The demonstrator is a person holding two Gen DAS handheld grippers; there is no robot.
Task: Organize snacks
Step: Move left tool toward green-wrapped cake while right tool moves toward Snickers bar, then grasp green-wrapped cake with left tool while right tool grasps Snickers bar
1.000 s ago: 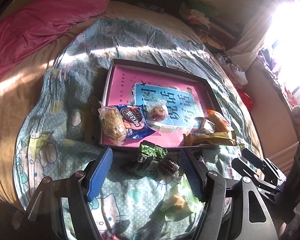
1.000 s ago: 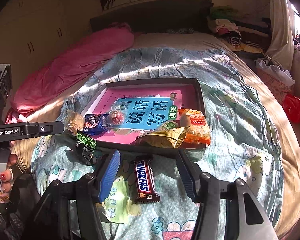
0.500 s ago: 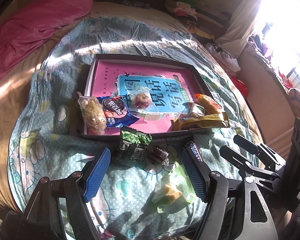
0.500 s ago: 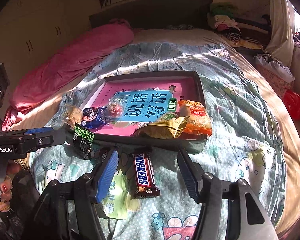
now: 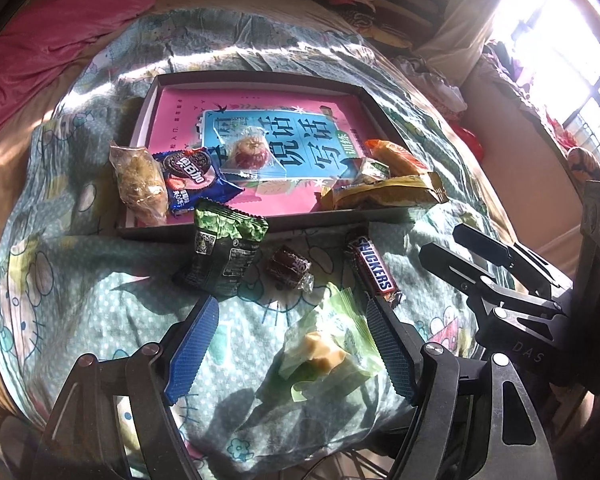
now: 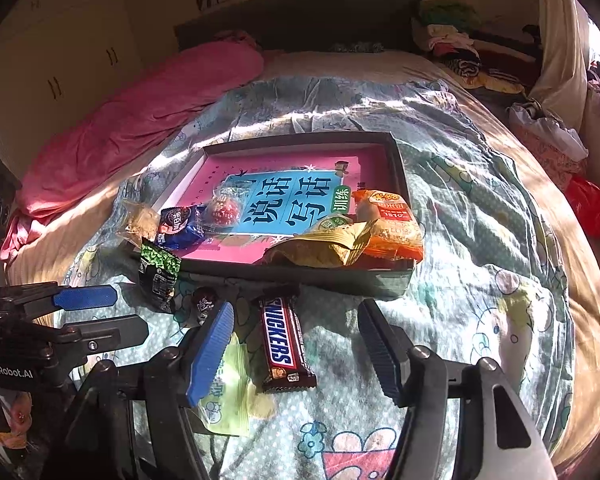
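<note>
1. My left gripper [image 5: 292,340]: blue-padded jaws wide apart, holding nothing; pale green translucent wrapped cake [image 5: 328,354] lies between them on the cartoon-print blue bedspread [image 5: 80,312].
2. My right gripper [image 6: 296,344]: jaws spread, empty; brown Snickers bar [image 6: 282,346] between them.
3. Small dark wrapped candy [image 5: 288,268]: label unreadable.
4. Green-black foil packet [image 5: 220,254] leans on the shallow dark cardboard tray [image 5: 260,76].
5. Tray contents: overlapping packets, partly hidden.

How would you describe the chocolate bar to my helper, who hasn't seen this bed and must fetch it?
On the cartoon-print bedspread lies a shallow dark tray holding a pink book. The Snickers bar lies on the spread just in front of the tray's near edge, outside it. It is the only long brown wrapper, with blue-and-white lettering, beside a pale green packet.
</note>
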